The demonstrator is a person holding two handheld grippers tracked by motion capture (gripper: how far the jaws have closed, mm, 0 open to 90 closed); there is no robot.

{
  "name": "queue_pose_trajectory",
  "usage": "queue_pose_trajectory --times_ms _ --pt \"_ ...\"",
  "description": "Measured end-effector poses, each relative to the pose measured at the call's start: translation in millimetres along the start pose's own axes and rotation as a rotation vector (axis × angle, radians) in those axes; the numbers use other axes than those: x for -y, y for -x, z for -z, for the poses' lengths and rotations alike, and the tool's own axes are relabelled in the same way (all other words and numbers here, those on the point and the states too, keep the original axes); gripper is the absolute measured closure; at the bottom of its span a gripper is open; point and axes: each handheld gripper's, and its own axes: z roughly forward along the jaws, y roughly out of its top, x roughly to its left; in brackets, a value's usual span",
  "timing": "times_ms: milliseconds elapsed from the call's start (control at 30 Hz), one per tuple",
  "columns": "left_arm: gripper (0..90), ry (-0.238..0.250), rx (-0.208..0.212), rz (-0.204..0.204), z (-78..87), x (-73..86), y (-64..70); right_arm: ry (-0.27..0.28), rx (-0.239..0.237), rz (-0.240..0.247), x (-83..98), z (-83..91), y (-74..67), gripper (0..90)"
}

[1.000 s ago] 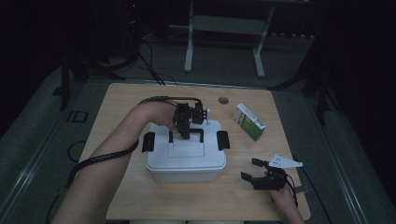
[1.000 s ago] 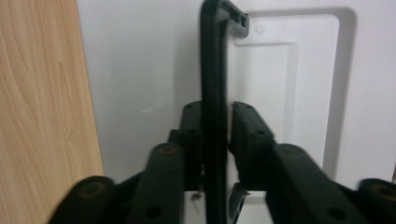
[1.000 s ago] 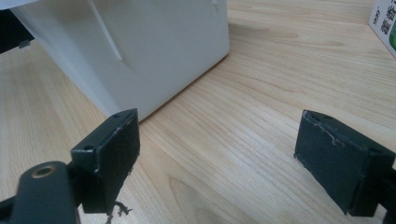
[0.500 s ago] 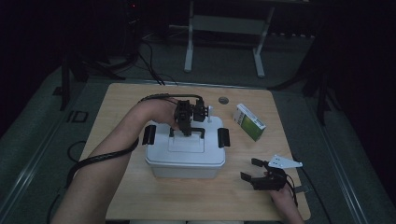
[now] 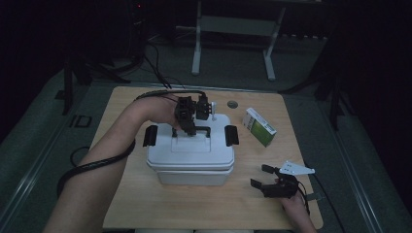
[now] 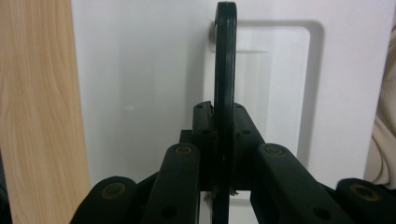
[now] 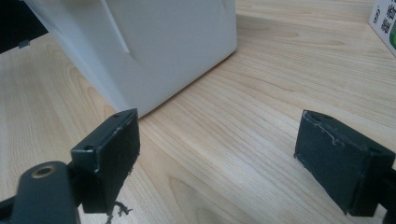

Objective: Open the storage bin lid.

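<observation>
Centre of the high view: a white rectangular plastic storage box (image 5: 190, 158) with a black side latch (image 5: 150, 135) at each end stands on the light wooden desk (image 5: 145, 204). Its thin black carrying handle (image 6: 224, 60) is raised on edge above the recessed lid, and the left tongs (image 5: 189, 127) are clenched on the handle at mid-span, as the left gripper view shows, with the bar sandwiched between both pads. The step in hand appears to be lifting or steadying the box by this handle. To do it well, the grip should stay centred so the box hangs level, and the pull should be straight up, since both latches look swung outward and the lid may come free alone. At lower right, the right tongs (image 5: 272, 183) rest released on the desk, jaws wide apart, near the box's corner. A green-and-white carton (image 5: 259, 127) lies at upper right.
</observation>
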Motion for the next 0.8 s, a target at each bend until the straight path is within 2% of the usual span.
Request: queue_pose_trajectory --times_ms 367,800 --pt "83.6 0.01 -0.013 0.062 11.9 39.7 4.0 -0.004 0.005 0.0 -0.5 -0.9 -0.6 13.9" --pt "83.5 0.014 -0.029 0.168 22.2 107.4 14.9 -0.013 0.012 0.001 -1.5 -2.4 -1.9 13.9"
